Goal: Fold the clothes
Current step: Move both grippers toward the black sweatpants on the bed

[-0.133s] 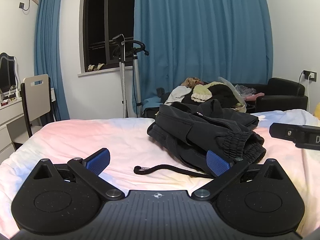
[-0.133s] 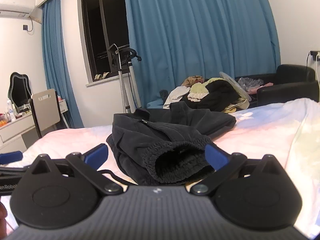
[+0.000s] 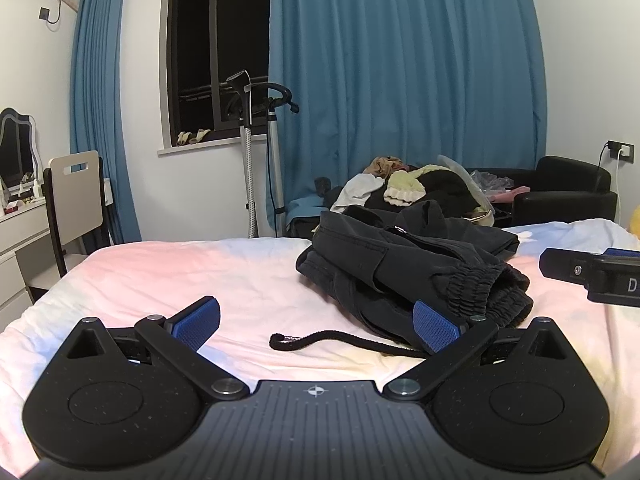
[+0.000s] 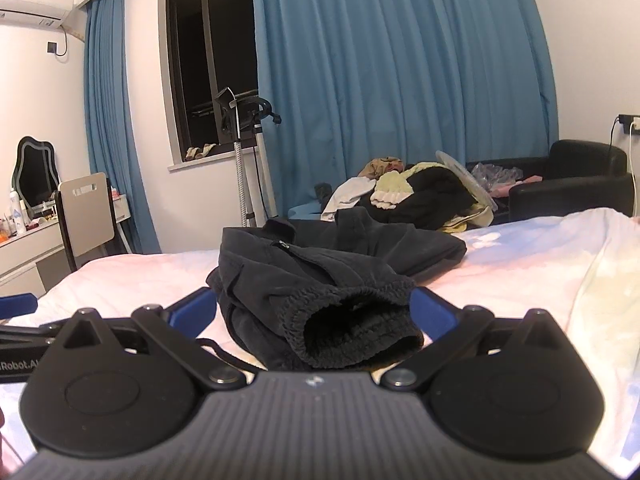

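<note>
Hovering low over the pastel bedsheet [image 3: 168,268], the left gripper [image 3: 316,322] points straight across the bed with its blue-padded fingers [image 3: 198,320] spread wide and nothing between them except a loose black drawstring [image 3: 320,338] lying on the sheet. Its right pad sits just at the near edge of the crumpled black sweatpants [image 3: 404,264], though contact cannot be made out. Further right in this view, the side of the right gripper [image 3: 592,274] pokes in from the frame edge, near the garment's elastic cuff [image 3: 484,284].

Seen from its own camera, the right gripper [image 4: 312,308] is held level and close to the sheet, fingers wide apart, with the open cuff [image 4: 360,328] of the sweatpants [image 4: 304,264] lying between the two blue pads [image 4: 430,308]; the pads bracket the fabric but are not pinching it. A blue tip of the left gripper [image 4: 16,304] shows at the far left.

Around the bed, from left: a white dressing table [image 3: 16,224] with a mirror [image 4: 34,172], a chair [image 3: 78,196], a garment steamer [image 3: 256,120] before the dark window [image 3: 218,48], blue curtains [image 3: 400,60], a heap of mixed clothes [image 3: 416,188] behind the bed, and a black armchair [image 3: 568,192].
</note>
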Tool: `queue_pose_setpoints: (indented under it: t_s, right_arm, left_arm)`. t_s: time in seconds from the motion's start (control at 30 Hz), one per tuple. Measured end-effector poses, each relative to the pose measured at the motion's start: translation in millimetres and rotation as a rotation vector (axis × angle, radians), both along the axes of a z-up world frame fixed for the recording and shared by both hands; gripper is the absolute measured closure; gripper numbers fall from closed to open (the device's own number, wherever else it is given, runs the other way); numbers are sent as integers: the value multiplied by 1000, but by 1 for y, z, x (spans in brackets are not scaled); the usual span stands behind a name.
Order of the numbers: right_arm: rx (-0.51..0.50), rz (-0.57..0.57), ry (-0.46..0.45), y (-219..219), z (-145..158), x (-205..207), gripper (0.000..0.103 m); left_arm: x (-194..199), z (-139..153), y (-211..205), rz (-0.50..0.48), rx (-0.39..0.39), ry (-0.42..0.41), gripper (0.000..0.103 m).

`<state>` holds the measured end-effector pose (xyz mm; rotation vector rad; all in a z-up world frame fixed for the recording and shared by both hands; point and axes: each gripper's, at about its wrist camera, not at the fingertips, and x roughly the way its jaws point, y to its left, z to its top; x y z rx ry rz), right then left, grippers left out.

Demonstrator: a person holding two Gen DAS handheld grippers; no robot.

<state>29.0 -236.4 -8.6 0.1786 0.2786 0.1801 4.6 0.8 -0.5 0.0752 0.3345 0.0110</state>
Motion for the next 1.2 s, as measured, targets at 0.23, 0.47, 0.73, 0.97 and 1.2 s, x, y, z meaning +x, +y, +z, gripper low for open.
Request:
queue_pose_setpoints:
  t_s: [0.23,0.47,0.73,0.97,1.2]
  right_arm:
    - [17,3,1,-13,-1,3,0]
    - [-34,-11,-9,-3,0,3,0]
    - [-36,-18,-17,-1,-1,2,0]
    - [-16,-21,1,1,-4,3,0]
    - [10,-2,23,5,-7,4,0]
  left_arm:
    - [-6,0,-4,8,16,-18,0]
    - [-7,-4,-5,6,19,-11,0]
    - [-9,-6,-7,-1,33,-4,0]
    - [-10,-6,-9,4,41,-5,0]
    - [-10,-6,-8,7,43,-14,0]
